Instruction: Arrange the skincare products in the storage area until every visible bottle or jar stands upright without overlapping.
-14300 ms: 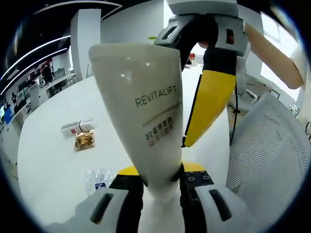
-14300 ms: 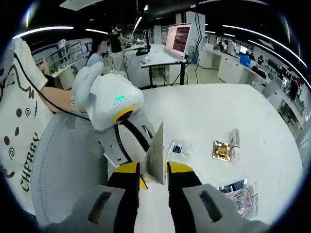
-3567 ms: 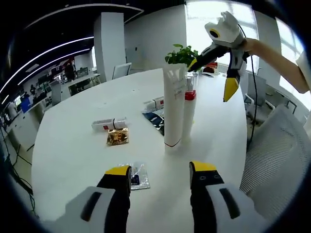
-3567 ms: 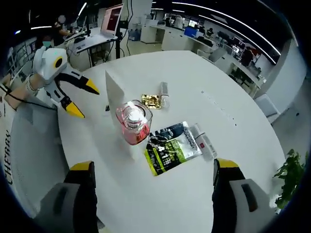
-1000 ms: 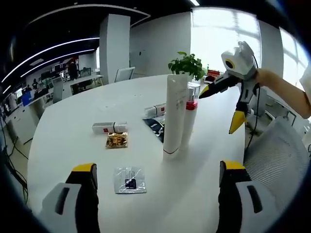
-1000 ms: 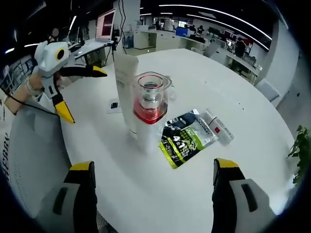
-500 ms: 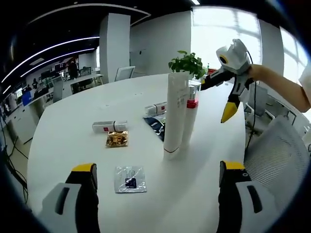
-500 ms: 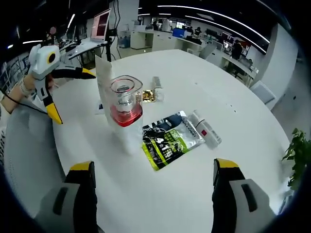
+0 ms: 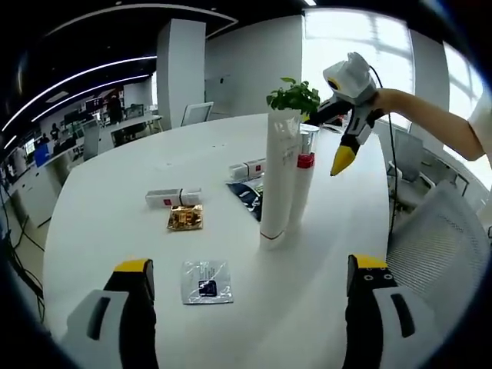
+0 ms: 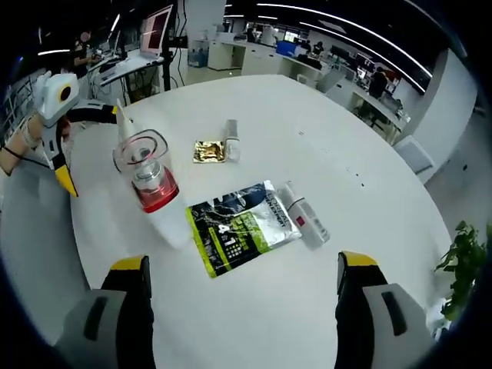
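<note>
Both tools are gaping wide and carrying nothing. The left tool (image 9: 246, 307) is hanging low over the near edge of the desk (image 9: 108, 246), aimed at the standing pair. The right tool (image 10: 242, 307) is hovering high, looking down on the desk; seen from the left gripper view it is poised just above the bottle, jaws spread, prob. lining up to check or nudge it.

The white tube (image 9: 277, 181) is standing upright on its cap, w/ the clear bottle (image 9: 301, 184) w/ red band right beside it, close enough that I can't tell if they're touching. In the right gripper view the bottle (image 10: 150, 181) is sitting near the desk's left edge, the tube mostly hidden behind it.

Lying flat towards the desk's middle: a black-green pouch (image 10: 238, 227), a small white tube w/ red label (image 10: 304, 215) by the pouch's far edge, a gold sachet (image 9: 184, 218) next to another small tube (image 9: 173, 198), and a clear sachet (image 9: 206, 281) by the near edge.

Judgement: two tall items are up; the small tubes are prob. next to stand.
</note>
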